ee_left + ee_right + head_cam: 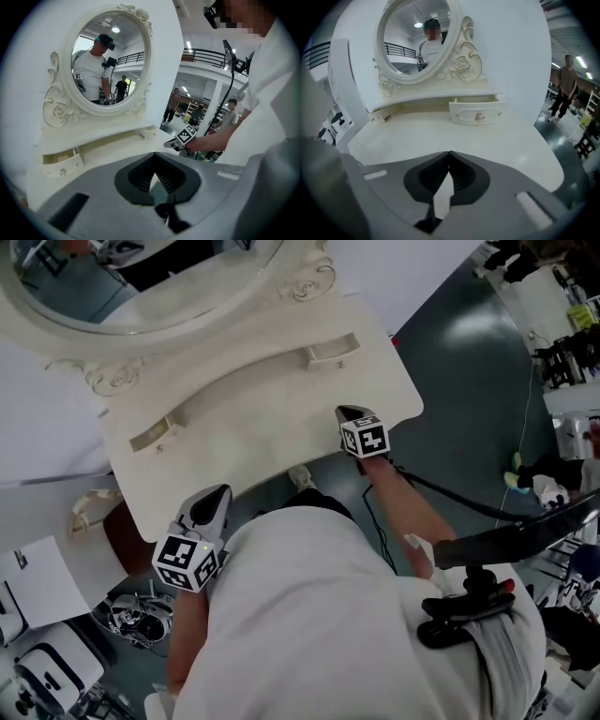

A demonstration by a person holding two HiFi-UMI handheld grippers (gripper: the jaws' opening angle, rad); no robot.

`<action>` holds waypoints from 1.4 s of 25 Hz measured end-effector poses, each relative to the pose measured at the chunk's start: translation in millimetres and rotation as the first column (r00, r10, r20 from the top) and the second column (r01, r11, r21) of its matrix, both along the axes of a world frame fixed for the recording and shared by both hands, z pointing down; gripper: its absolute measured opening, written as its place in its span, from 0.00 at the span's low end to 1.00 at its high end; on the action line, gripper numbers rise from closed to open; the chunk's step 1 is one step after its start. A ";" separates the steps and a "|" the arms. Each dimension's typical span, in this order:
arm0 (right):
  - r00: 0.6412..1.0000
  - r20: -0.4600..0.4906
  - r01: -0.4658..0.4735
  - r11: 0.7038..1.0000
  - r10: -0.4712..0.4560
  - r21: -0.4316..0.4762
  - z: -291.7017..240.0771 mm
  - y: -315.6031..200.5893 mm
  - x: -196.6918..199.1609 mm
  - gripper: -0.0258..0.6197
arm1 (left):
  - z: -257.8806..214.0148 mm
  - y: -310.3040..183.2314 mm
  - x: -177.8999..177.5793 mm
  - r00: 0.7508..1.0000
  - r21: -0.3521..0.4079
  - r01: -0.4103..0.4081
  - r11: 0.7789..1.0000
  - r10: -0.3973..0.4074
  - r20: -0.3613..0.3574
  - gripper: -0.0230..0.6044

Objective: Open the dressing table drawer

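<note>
Drawer [464, 113] risk: tugging further, possibly spilling it onto tabletop [272, 418]. Holding left hand-held gripper [154, 153] and right hand-held gripper [449, 151] pressed together, empty; likely skidding off knob [479, 117].

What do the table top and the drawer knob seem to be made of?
Table top: probably painted wood or board, cream, smooth satin finish; it shows soft reflections.
Knob: looks like faceted crystal or glass, possibly plastic; it sparkles.

Bright, even overhead light, with glare from ceiling lamps [189, 45]. The dark floor [473, 329] carries a pale sheen. Both gripper views bulge and blacken at the corners. The cream counter [272, 442] looks nearly washed out.
</note>
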State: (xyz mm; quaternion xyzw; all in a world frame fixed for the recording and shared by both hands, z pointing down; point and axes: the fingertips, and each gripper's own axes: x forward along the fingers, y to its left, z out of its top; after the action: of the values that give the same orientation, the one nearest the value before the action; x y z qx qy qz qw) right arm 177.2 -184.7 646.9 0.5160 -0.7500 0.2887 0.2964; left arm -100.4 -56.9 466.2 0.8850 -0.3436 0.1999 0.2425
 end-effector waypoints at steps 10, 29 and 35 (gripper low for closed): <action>0.992 0.019 0.123 0.992 -0.123 -0.022 -22.8 84.5 -85.9 0.04 | 1.8 47.6 -47.2 1.000 0.007 -0.023 1.000 0.023 -0.019 0.04; 0.968 0.016 0.248 0.968 -0.249 0.041 -59.6 167.5 -176.0 0.04 | 20.3 117.7 -99.6 0.998 -0.002 -0.046 0.999 0.046 -0.033 0.04; 0.958 0.004 0.285 0.957 -0.286 0.054 -64.9 183.0 -193.1 0.04 | 27.2 133.1 -109.1 0.998 -0.010 -0.042 0.999 0.041 -0.039 0.04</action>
State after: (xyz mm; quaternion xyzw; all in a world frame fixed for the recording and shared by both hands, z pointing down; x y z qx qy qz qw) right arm -15.9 -1.7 582.0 0.4083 -0.8256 0.2261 0.3169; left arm -209.5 76.2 493.4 0.8943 -0.3194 0.1896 0.2497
